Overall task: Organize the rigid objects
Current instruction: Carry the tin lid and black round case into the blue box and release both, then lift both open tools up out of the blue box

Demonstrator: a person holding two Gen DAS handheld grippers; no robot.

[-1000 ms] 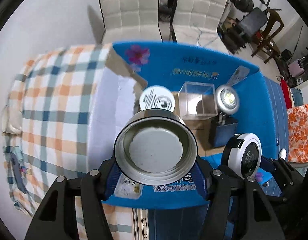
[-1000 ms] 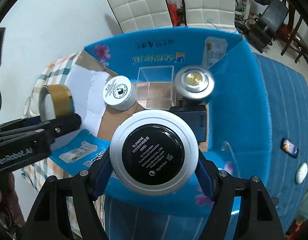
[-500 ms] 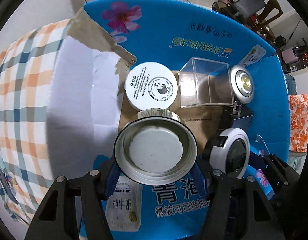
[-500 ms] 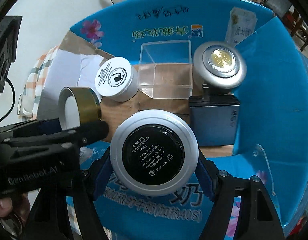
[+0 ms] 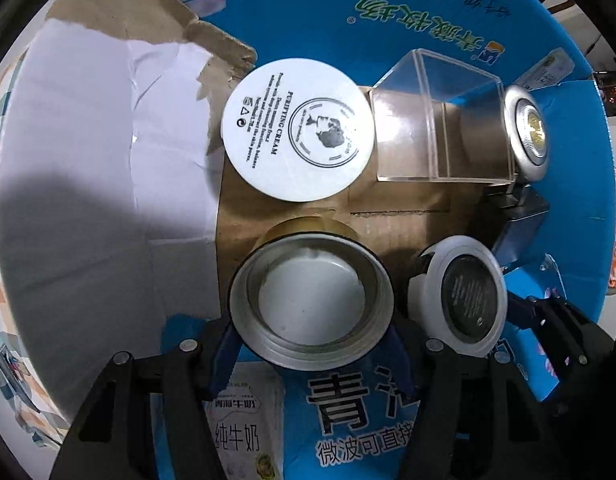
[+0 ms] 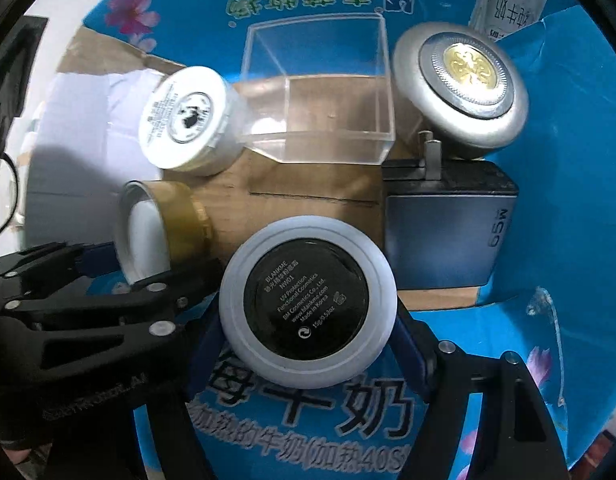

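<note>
My left gripper (image 5: 311, 332) is shut on a gold-sided jar (image 5: 311, 304), whose pale underside faces the camera, low inside the blue cardboard box (image 5: 388, 20). In the right wrist view the same gold jar (image 6: 168, 220) shows side-on at the left. My right gripper (image 6: 308, 332) is shut on a white compact with a black label (image 6: 306, 304), held just to the right of the jar; the compact (image 5: 464, 300) also shows in the left wrist view. Both sit close above the brown box floor (image 5: 388, 216).
Inside the box stand a white cream jar (image 5: 298, 130), a clear acrylic cube (image 5: 440, 128), a silver round case (image 6: 460, 84) and a dark blue-grey block (image 6: 448, 232). White paper (image 5: 88, 140) lines the box's left side. A checked cloth (image 5: 4, 308) lies outside.
Both grippers have moved down and forward into the box with their loads. The box contents now fill both views and the room beyond has dropped out of sight.
</note>
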